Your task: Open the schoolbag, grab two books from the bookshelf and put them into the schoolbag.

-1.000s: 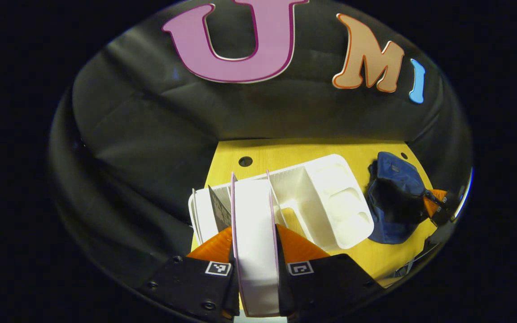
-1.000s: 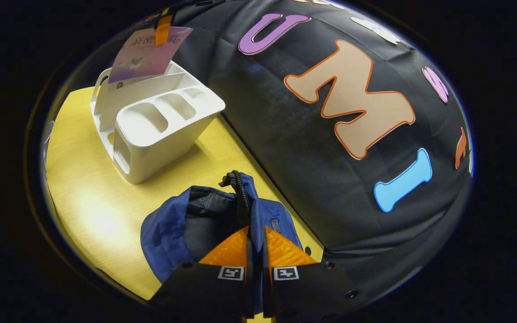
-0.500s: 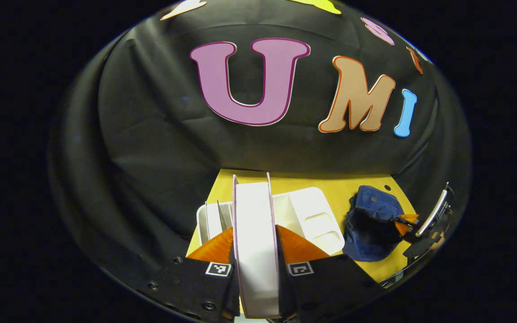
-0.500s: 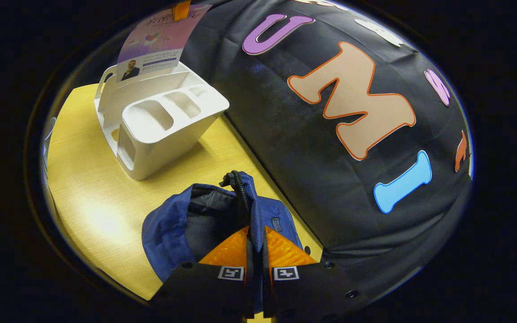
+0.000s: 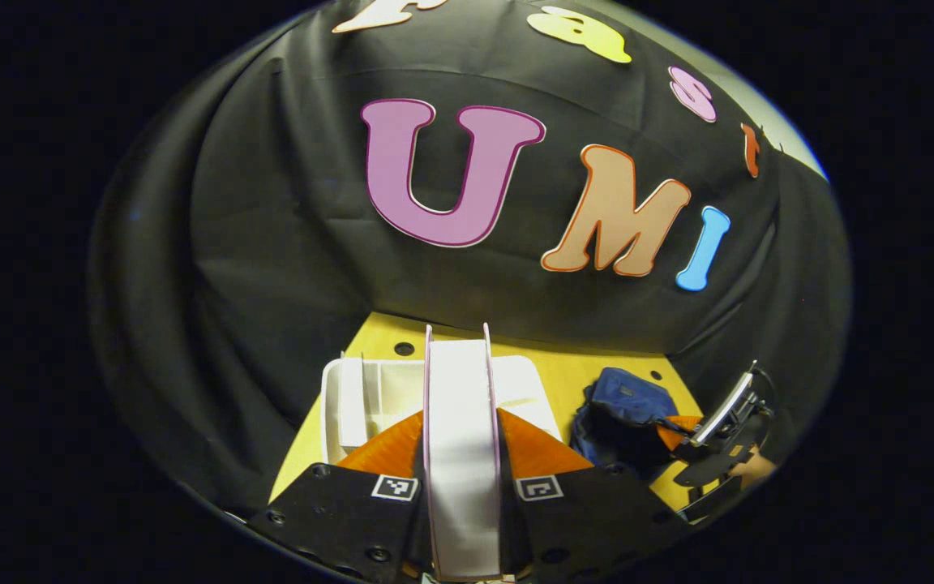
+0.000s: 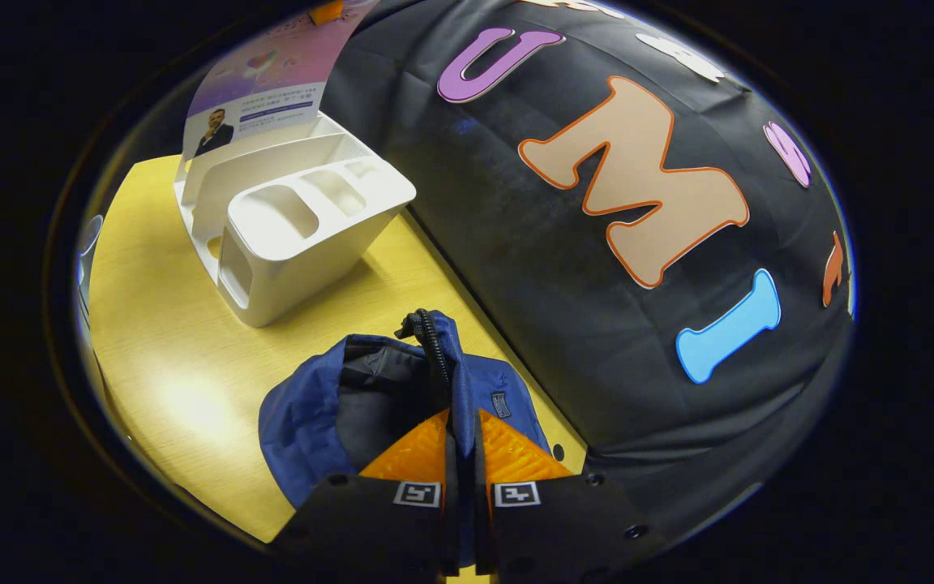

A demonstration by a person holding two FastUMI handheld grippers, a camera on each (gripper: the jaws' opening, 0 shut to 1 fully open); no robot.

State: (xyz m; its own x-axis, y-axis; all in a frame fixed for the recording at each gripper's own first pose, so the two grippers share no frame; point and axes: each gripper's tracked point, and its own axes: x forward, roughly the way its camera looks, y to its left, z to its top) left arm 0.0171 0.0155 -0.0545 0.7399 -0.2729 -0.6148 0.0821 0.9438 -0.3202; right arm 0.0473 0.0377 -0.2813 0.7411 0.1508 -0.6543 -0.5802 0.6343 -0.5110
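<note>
Left gripper view is showing the left gripper [image 5: 460, 454] clamping a book [image 5: 459, 422] above the bookshelf [image 5: 353, 397], while the right gripper [image 6: 460, 454] is pinching the schoolbag [image 6: 305, 414] rim, apparently keeping it open

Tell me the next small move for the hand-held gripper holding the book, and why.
Probably carry the book sideways toward the bag and lower it into the opening. The left hand-held gripper clamps the book, which sits high above the shelf, apparently clear of its slots. The right hand-held gripper pinches the bag's rim, holding the mouth open.
</note>
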